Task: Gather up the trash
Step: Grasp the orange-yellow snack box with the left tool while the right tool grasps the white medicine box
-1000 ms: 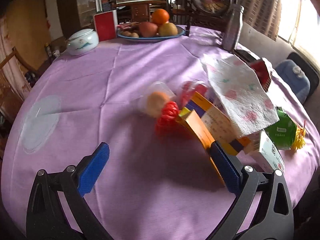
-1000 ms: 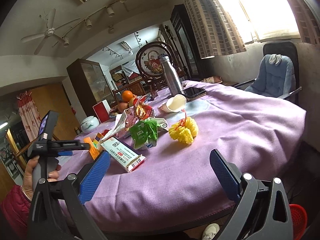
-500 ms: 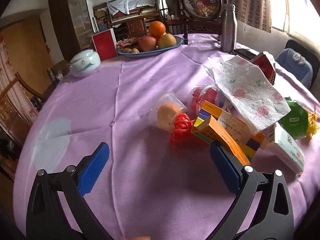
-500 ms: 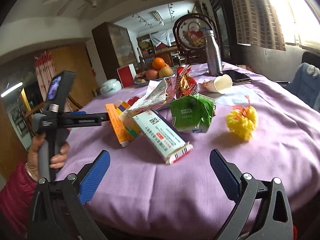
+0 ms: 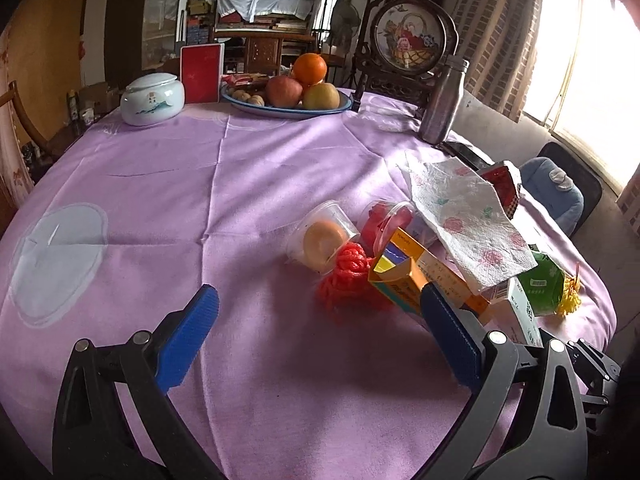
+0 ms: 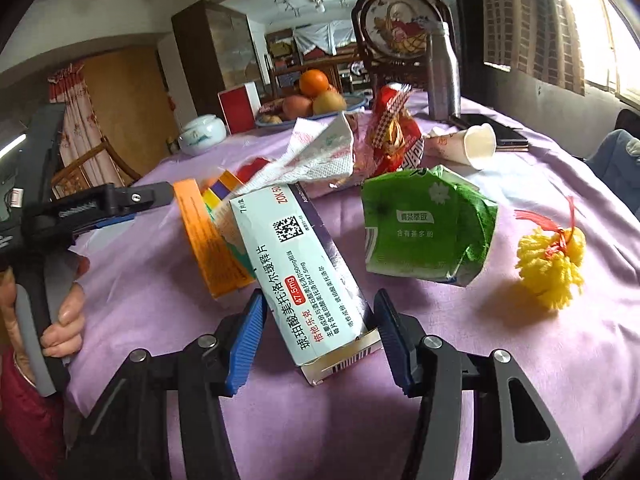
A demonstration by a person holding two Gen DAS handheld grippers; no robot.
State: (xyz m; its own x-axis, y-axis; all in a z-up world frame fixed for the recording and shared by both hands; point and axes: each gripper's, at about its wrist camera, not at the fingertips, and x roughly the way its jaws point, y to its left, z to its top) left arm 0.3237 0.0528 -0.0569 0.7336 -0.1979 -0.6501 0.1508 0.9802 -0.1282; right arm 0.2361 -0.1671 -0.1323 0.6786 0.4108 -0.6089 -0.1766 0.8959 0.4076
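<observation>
Trash lies in a heap on the purple tablecloth (image 5: 200, 200). My right gripper (image 6: 320, 340) has its jaws closing around the near end of a white medicine box (image 6: 304, 272); the blue pads stand just off its sides. Behind the box are an orange carton (image 6: 208, 240), a floral paper napkin (image 6: 320, 156), a green carton (image 6: 424, 224) and a yellow pompom (image 6: 552, 264). My left gripper (image 5: 320, 336) is open over bare cloth. Its right finger (image 5: 448, 336) is beside the orange carton (image 5: 404, 284), near a red pompom (image 5: 348, 280) and two plastic cups (image 5: 324, 236).
At the far side stand a fruit plate (image 5: 288, 111), a steel bottle (image 5: 442, 100), a white lidded jar (image 5: 152, 98) and a red box (image 5: 200, 74). A paper cup (image 6: 468, 146), a red snack bag (image 6: 394, 136) and a phone (image 6: 504, 132) lie behind the heap.
My right gripper has moved in to the white box and its jaws have narrowed around it. The left gripper has tipped up a little and shifted slightly, still open.
</observation>
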